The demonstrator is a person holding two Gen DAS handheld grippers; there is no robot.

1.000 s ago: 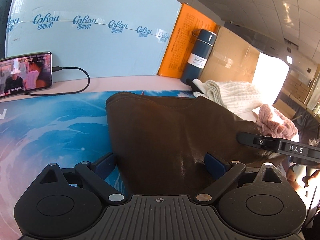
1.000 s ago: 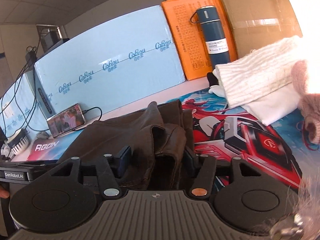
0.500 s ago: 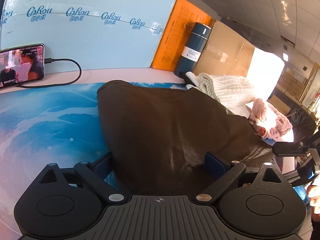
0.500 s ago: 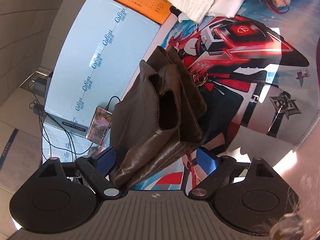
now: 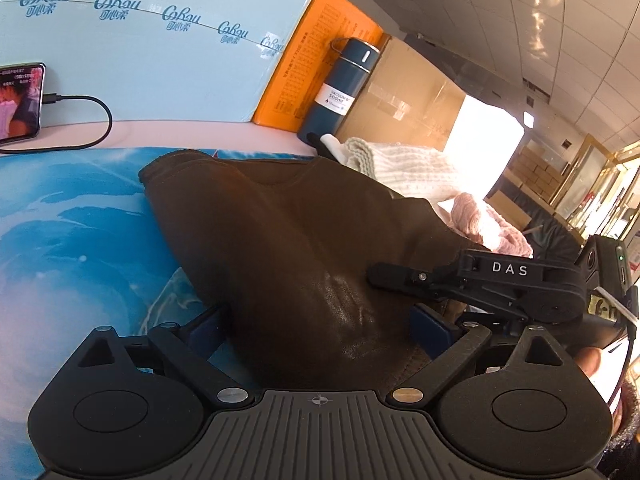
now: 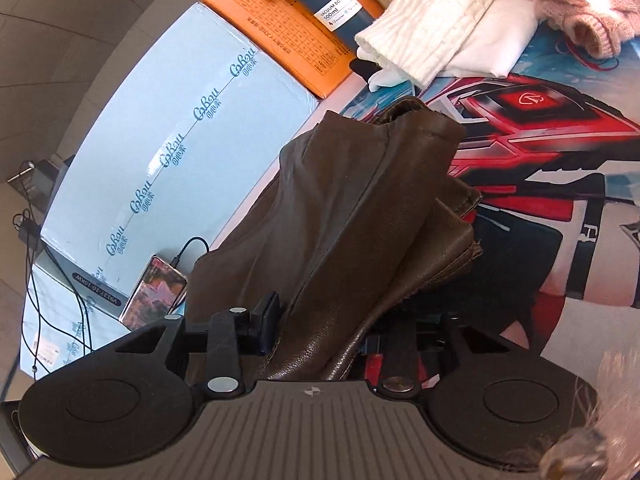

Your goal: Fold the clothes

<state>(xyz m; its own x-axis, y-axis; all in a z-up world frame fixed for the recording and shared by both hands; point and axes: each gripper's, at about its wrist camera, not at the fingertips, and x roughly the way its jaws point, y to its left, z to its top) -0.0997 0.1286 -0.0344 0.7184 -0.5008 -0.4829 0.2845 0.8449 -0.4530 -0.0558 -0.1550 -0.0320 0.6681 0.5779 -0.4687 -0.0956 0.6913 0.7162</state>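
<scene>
The brown leather garment (image 6: 360, 216) lies bunched on the printed mat (image 6: 560, 184). The right gripper (image 6: 320, 320) has just closed, pinching its near edge. The left gripper (image 5: 320, 320) stands wide, garment between its 2 fingers, unpinched.

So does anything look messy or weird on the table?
A little. The brown leather garment is bunched with uneven layers, not folded flat. Behind it, the pink sweater lies crumpled beside the white knit top. Nothing looks spilled or broken.

The right gripper (image 6: 320, 320) jaws have just been closing on the brown leather garment (image 6: 360, 208).
</scene>
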